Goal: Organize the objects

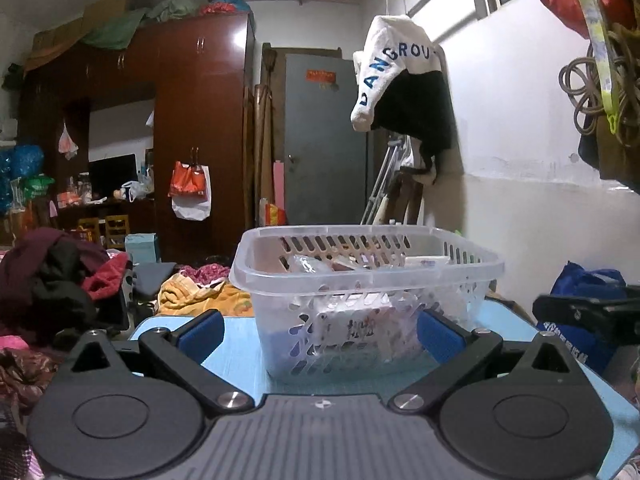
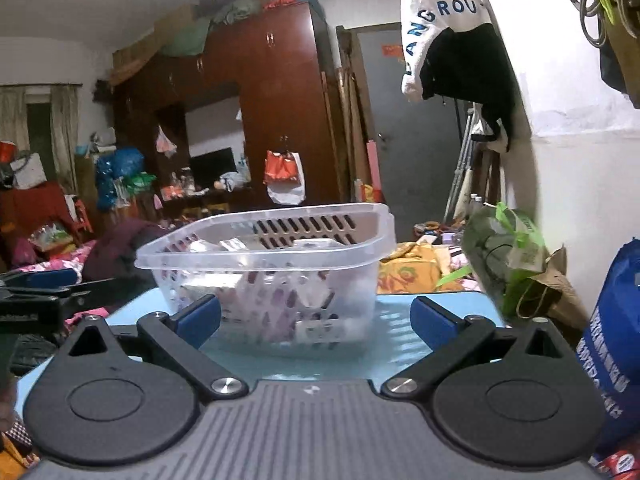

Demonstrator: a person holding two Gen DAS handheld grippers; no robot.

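Standing on the light-blue table (image 1: 236, 352), the clear slotted basket (image 1: 366, 276) is holding a jumble of small packets (image 2: 276, 300) whose kinds are too blurred to tell. Both grippers are facing it from the near side, pointing slightly downward. The left gripper (image 1: 320, 330) is sitting with its jaws spread wide and grasping nothing; its blue pads (image 1: 200, 330) are flanking the basket's lower front wall without pressing on it. The right gripper (image 2: 316, 316) is likewise released, jaws fully apart, its blue pads (image 2: 434, 320) standing either side of the basket's near corner with no contact visible. Each gripper's black body is showing at the edge of the other's view, side by side. A blue bag (image 2: 612, 344) is standing just beside the table on the right.
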